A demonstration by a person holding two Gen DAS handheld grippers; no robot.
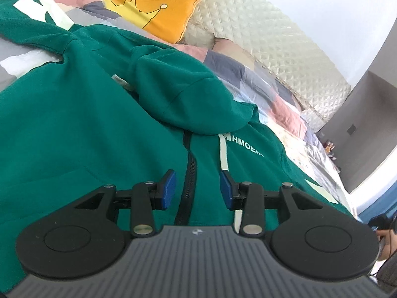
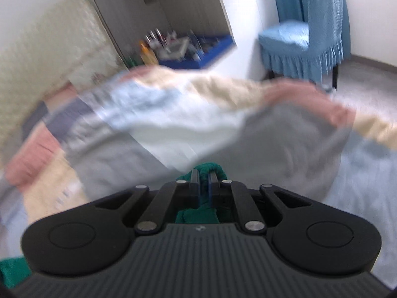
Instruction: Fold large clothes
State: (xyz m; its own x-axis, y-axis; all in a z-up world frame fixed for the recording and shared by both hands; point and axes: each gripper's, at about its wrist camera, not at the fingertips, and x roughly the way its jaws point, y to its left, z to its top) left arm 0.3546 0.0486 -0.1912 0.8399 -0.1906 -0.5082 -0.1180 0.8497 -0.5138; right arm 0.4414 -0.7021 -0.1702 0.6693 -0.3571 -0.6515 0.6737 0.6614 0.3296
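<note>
Left wrist view: the green hoodie lies zipper-up on the bed; your left tool hangs parted, empty, above the zipper. Your right tool pinches hoodie cloth; lay it flat.

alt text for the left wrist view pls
A green zip-up hoodie lies spread on a patchwork quilt, hood flopped over its chest. The left gripper hovers open above the zipper. A yellow crown cushion sits behind.

Probably bedroom — bed, pillow
</note>
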